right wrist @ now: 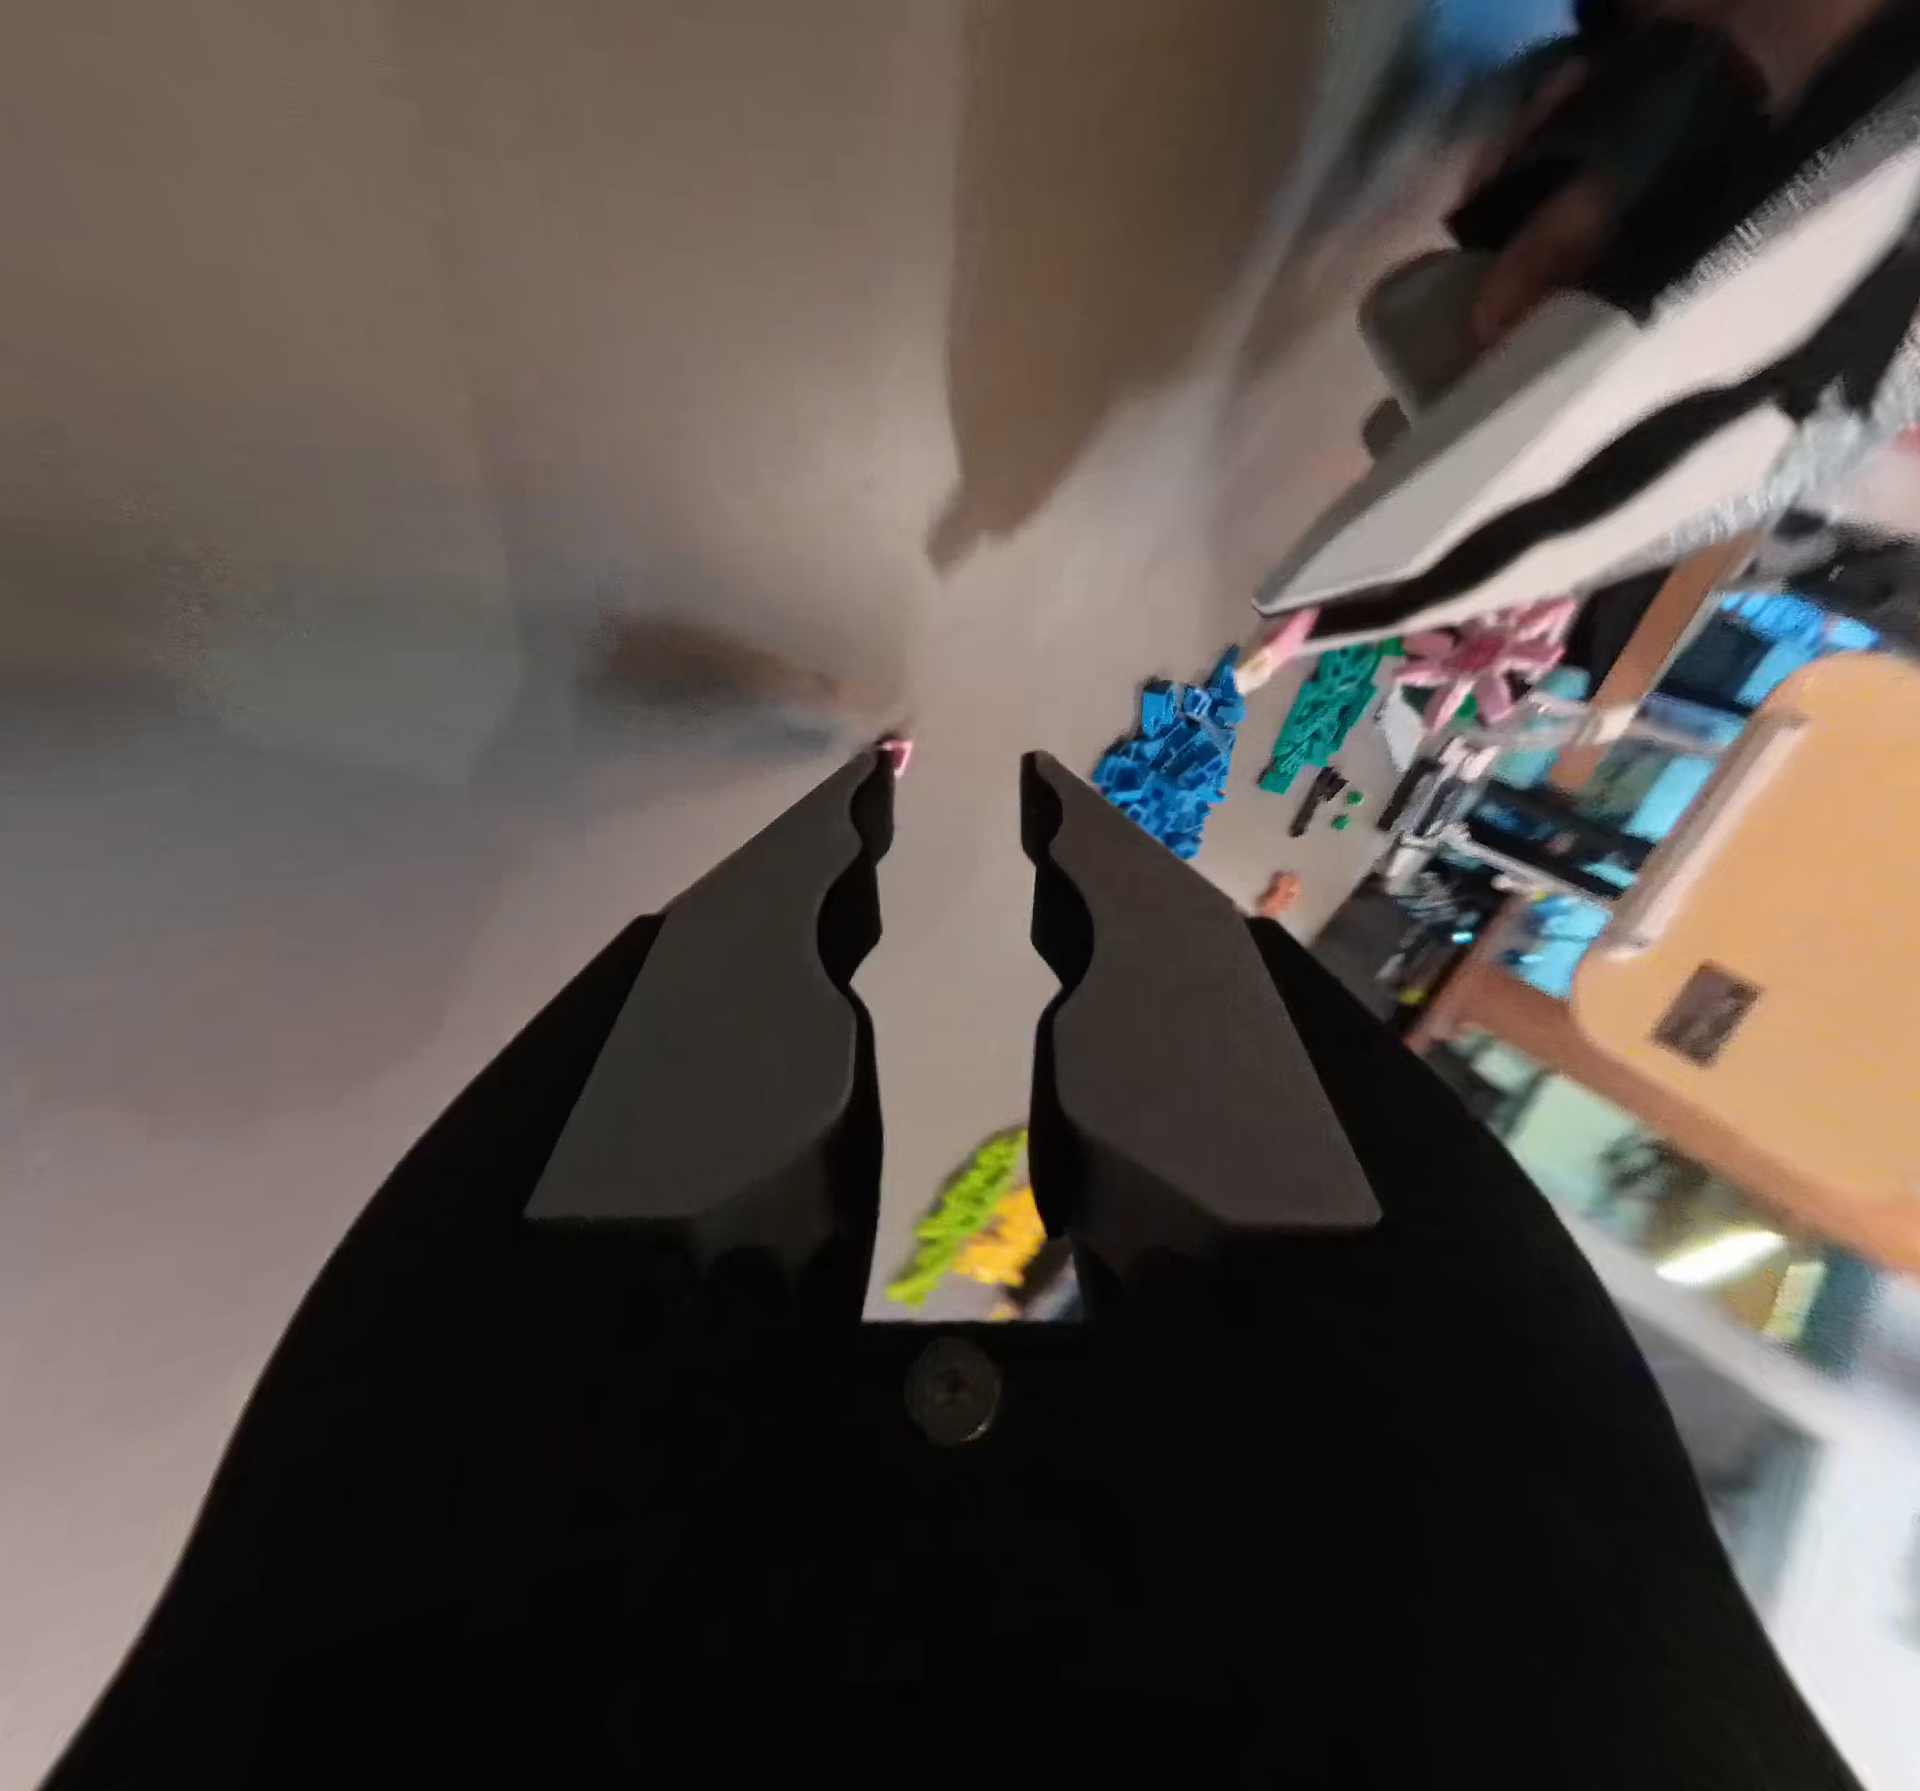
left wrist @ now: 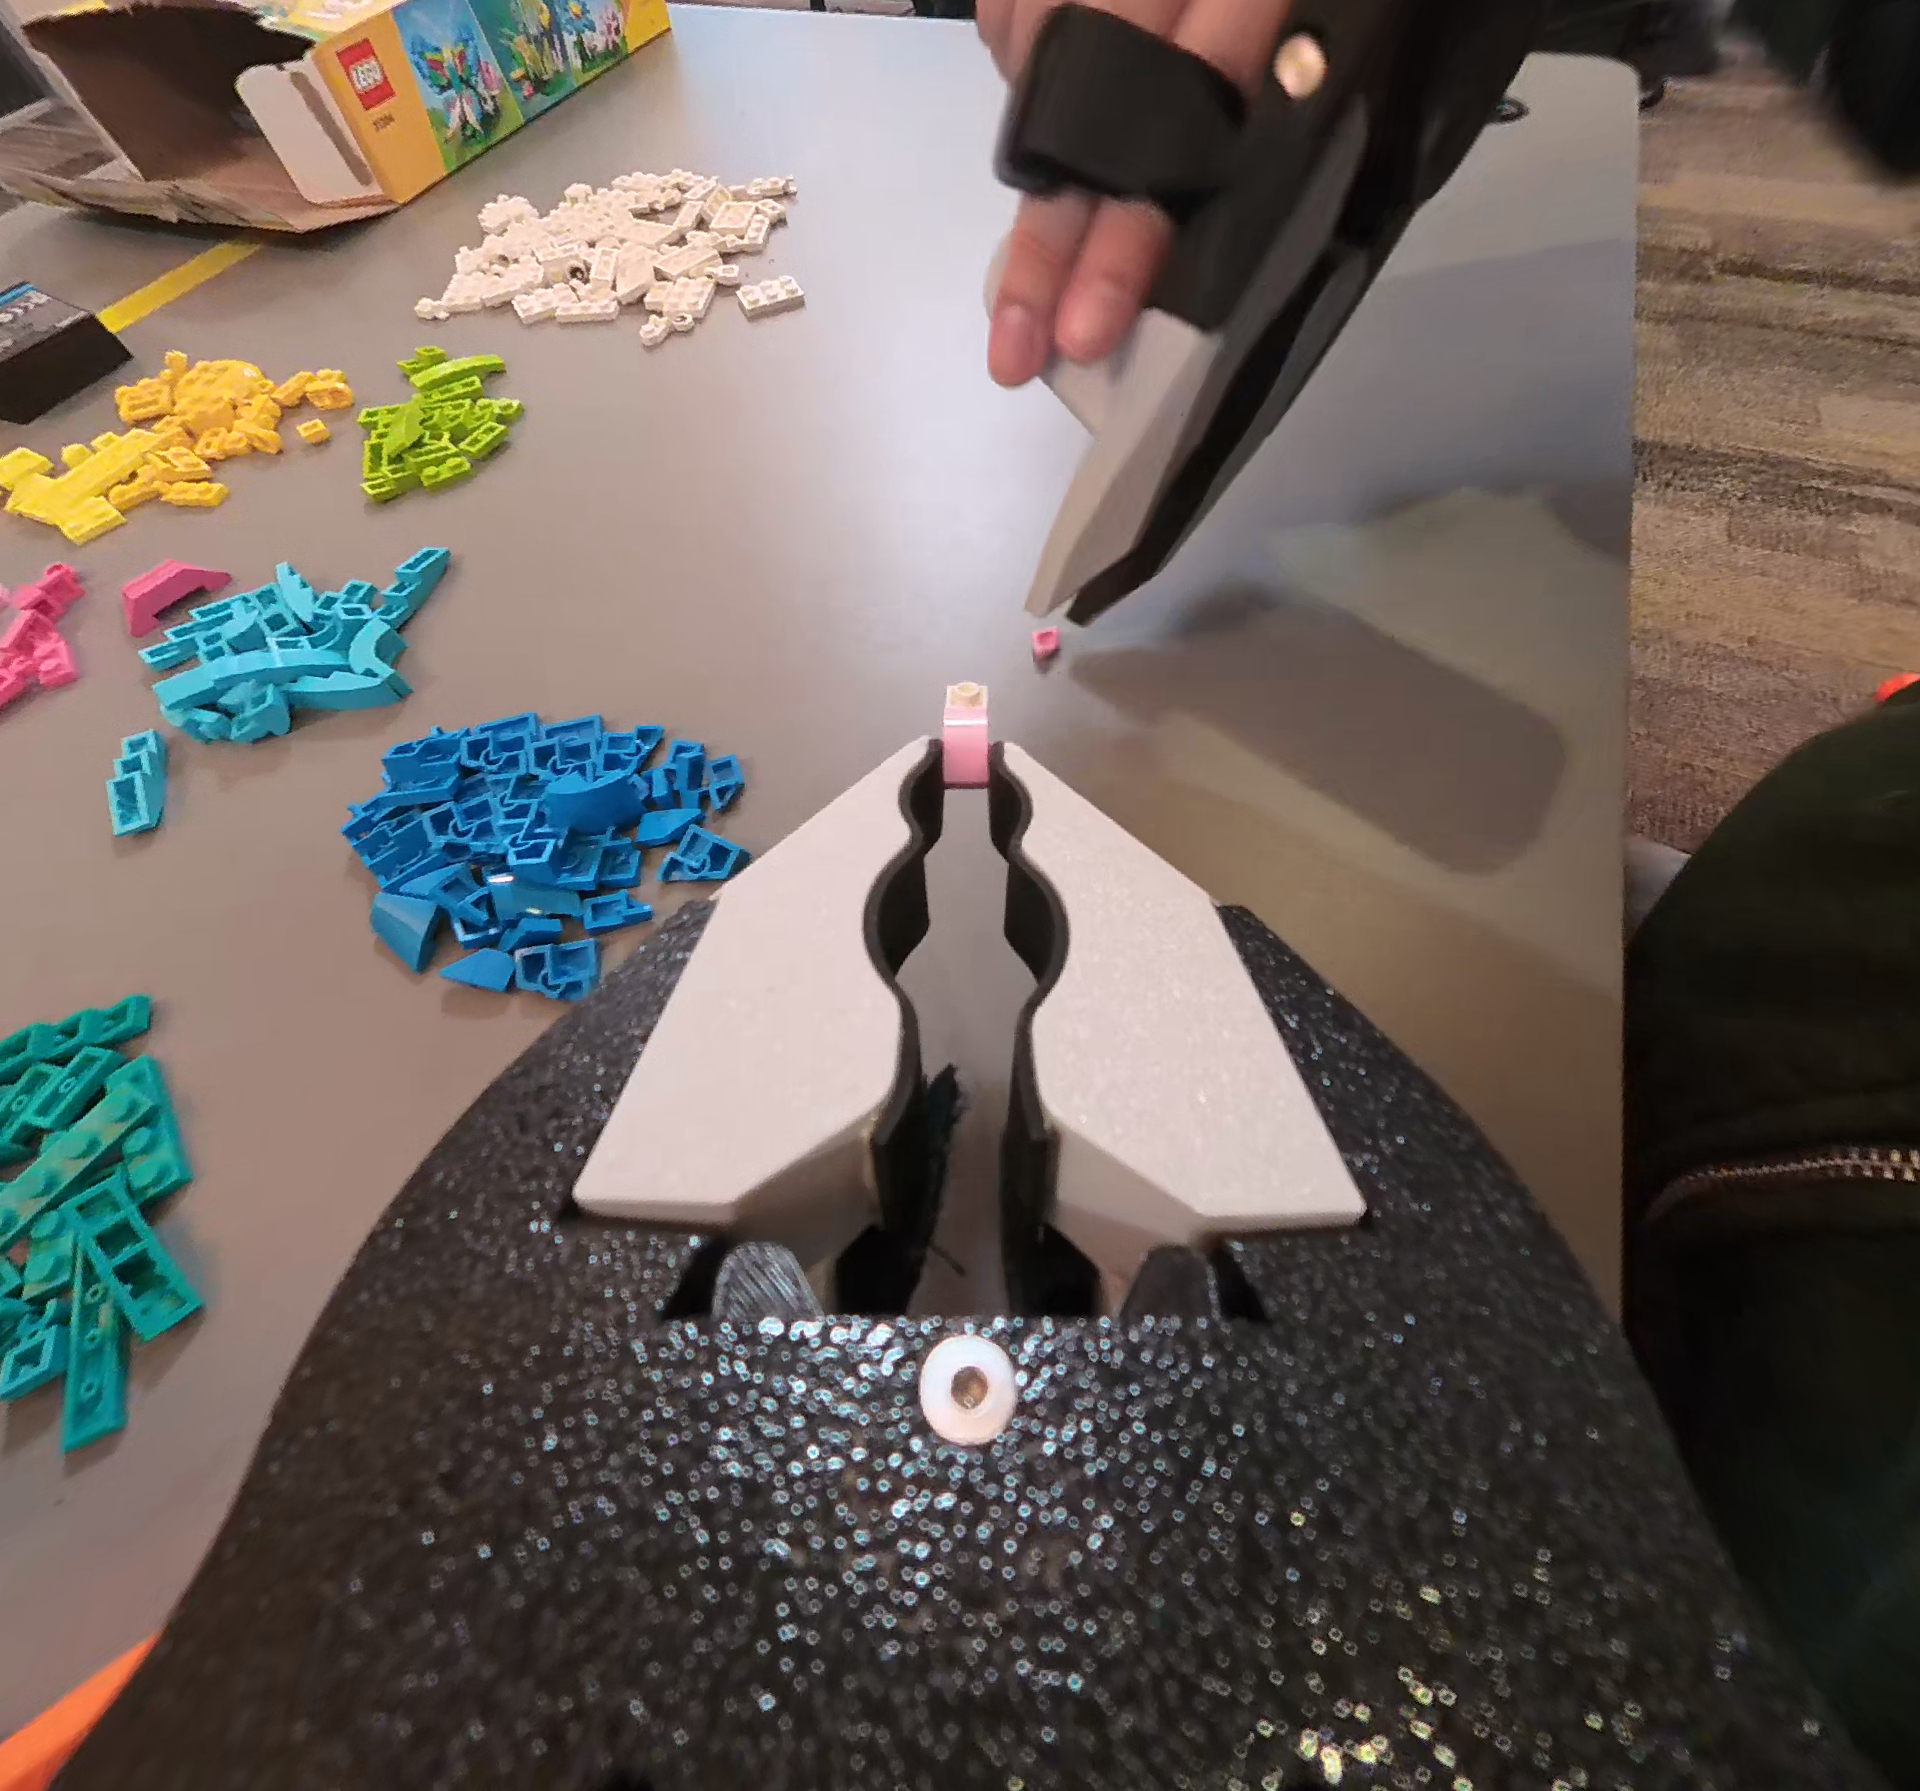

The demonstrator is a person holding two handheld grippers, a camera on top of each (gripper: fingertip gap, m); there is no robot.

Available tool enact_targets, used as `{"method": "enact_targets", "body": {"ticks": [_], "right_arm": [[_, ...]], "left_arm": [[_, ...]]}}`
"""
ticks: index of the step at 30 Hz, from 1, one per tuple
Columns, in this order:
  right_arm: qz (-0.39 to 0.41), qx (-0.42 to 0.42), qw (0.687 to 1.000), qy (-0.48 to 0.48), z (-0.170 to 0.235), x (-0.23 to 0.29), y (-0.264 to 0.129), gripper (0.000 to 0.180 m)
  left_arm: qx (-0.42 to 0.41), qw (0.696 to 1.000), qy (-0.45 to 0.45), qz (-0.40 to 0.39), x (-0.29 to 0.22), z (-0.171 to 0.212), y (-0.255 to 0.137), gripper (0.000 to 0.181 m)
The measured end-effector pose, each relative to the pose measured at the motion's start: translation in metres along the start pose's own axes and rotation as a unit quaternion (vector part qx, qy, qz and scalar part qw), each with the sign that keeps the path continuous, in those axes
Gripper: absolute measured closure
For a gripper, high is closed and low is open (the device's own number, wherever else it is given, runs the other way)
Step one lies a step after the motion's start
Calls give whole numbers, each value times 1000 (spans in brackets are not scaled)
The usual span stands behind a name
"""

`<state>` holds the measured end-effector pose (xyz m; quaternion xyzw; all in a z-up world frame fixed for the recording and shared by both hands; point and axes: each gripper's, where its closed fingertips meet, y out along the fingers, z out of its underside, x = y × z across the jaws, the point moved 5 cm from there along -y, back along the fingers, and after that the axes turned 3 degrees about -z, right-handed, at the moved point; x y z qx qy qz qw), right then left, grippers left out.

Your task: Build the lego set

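Note:
My left gripper (left wrist: 968, 754) is shut on a small pink brick (left wrist: 966, 752) with a cream stud piece (left wrist: 966, 697) on top, held above the grey table (left wrist: 831, 515). My right gripper (right wrist: 961, 780) is open, its tips (left wrist: 1060, 603) just above a tiny pink piece (left wrist: 1044, 643) lying on the table. In the blurred right wrist view that tiny pink piece (right wrist: 896, 754) sits at the left fingertip. The left gripper (right wrist: 1455, 515) shows at the upper right of that view.
Sorted brick piles lie to the left: white (left wrist: 623, 255), yellow (left wrist: 177, 432), lime (left wrist: 436, 427), cyan (left wrist: 281, 650), blue (left wrist: 540, 837), teal (left wrist: 83, 1170), pink (left wrist: 42, 629). An opened set box (left wrist: 436, 48) stands at the back left. The table's edge (left wrist: 1629, 494) runs along the right.

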<state>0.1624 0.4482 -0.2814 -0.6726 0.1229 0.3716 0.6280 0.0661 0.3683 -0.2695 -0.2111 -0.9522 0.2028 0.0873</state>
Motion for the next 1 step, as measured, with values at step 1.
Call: {"method": "enact_targets", "body": {"ticks": [1], "right_arm": [[-2,-15,999,42,0,-1,-2,157]], "left_arm": [[1,1000,1,1,-1,0,1,175]]}}
